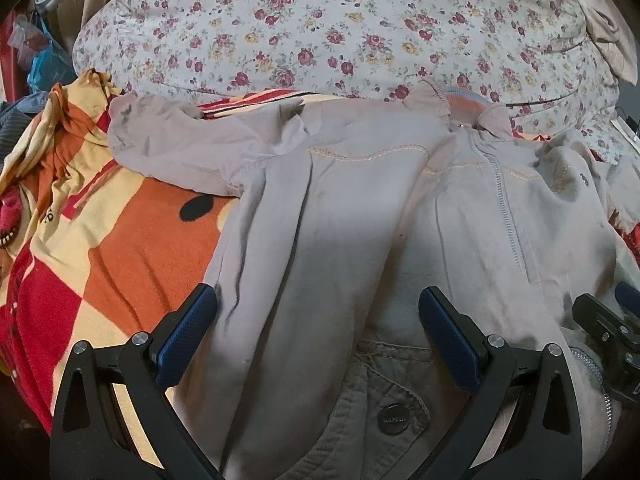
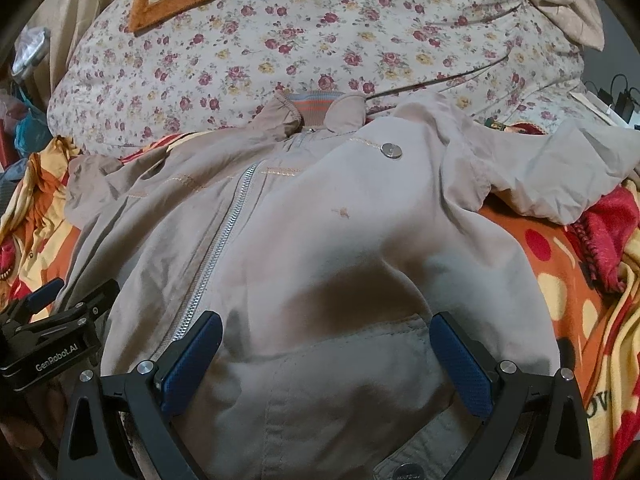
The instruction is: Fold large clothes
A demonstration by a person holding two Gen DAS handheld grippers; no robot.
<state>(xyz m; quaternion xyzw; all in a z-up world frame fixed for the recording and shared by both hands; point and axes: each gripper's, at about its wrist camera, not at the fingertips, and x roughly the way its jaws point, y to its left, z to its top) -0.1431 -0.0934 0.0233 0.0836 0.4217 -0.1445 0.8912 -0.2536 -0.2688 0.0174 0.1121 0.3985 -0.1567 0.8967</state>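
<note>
Two claws, our left and right, hang wide open and empty over the jacket, which lies zipped and face-up on the bed's blanket. Both sleeves are spread; we judge no fold made yet.

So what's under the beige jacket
The beige zip-up jacket lies spread on an orange, red and yellow fleece blanket, which shows around its edges. Whatever sits directly beneath the jacket's body is covered and cannot be seen.
</note>
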